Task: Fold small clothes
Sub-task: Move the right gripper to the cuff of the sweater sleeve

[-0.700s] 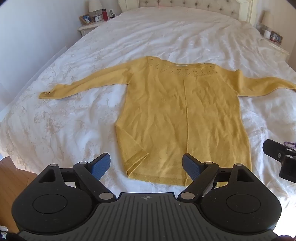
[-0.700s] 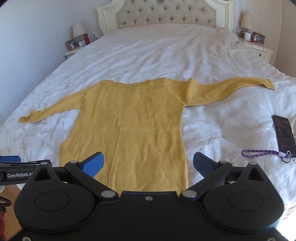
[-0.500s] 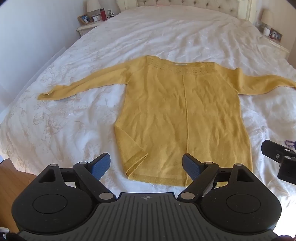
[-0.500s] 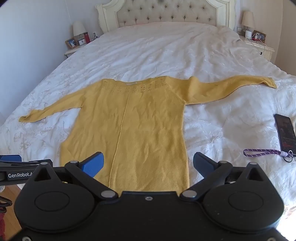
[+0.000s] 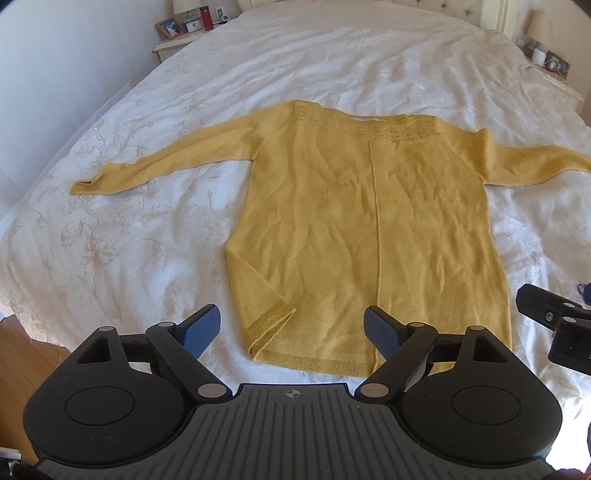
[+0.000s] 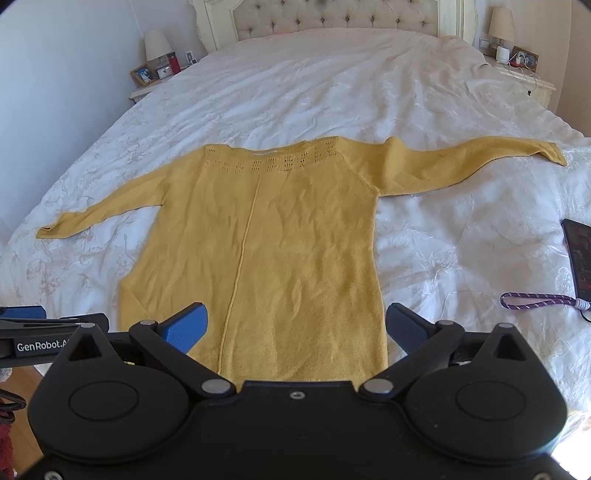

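The yellow sweater (image 5: 369, 229) lies flat on the bed (image 5: 295, 66), hem toward the grippers, both sleeves stretched out to 9 and 3 o'clock. Its hem corner at 7 o'clock is turned over, showing a ribbed band. In the left view the sleeve at 3 o'clock runs out of frame, so its cuff is cut off; the right view shows it whole. In the right view the gripper body hides the hem entirely.

The left gripper (image 5: 291, 328) hovers just short of the hem, fingers spread wide, holding nothing. The right gripper (image 6: 295, 328) hangs over the lower body of the sweater, likewise spread and empty.

At 3 o'clock in the right view a phone (image 6: 580, 258) is clipped by the frame edge, a purple strap (image 6: 535, 301) beside it. Nightstands (image 6: 147, 92) flank the headboard (image 6: 332, 18); their small items are too blurred to name.
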Demonstrator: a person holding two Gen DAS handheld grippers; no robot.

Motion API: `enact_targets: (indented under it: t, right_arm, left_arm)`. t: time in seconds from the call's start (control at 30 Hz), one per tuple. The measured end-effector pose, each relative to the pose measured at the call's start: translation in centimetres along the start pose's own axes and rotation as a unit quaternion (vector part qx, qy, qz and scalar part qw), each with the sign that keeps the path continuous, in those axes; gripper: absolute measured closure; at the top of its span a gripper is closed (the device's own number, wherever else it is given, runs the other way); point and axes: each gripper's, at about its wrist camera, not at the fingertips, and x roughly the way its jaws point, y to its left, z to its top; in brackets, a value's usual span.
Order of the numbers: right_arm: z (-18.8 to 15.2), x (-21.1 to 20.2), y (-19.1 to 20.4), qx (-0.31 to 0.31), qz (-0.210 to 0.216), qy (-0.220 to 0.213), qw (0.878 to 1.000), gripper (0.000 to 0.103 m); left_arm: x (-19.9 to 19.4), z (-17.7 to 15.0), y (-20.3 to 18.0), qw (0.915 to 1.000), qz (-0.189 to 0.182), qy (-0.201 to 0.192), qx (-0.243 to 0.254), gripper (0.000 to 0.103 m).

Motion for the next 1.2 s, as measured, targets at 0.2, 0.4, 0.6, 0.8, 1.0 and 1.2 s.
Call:
enact_targets:
  t: [0.2,0.4,0.6,0.8,1.0,1.2]
  right_arm:
    - [0.8,1.4,-0.1,0.006,0.001,0.014,1.0,0.001]
    - [1.8,3.3,-0.2,0.011,0.002,0.034,0.999,0.001]
    - [3.1,5.3,0.2,0.004,0.004,0.051,0.999,0.001]
    - [5.2,7.2,0.7,-0.002,0.001,0.06,0.998,0.001]
    - [7.0,9.1,0.7,0.008,-0.004,0.067,0.998,0.001]
    - [9.1,10.3,-2.4,0.074,0.004,0.046,0.996,0.009]
  left_arm:
    - [1.2,0.9,0.2,1.0,-0.003,0.005,-0.003,0.018]
    - [2.7,2.4,0.0,0.9992,-0.03,0.022,-0.016,0.018]
    - [4.5,4.1,-0.1,0.998,-0.045,0.037,-0.025,0.018]
    - [6.5,6.5,0.2,0.9976,-0.047,0.043,-0.027,0.018]
    - [8.9,9.2,0.2,0.9974,-0.049,0.051,-0.01,0.018]
    - [11.1,11.8,-0.5,0.997,-0.06,0.045,0.018,0.025]
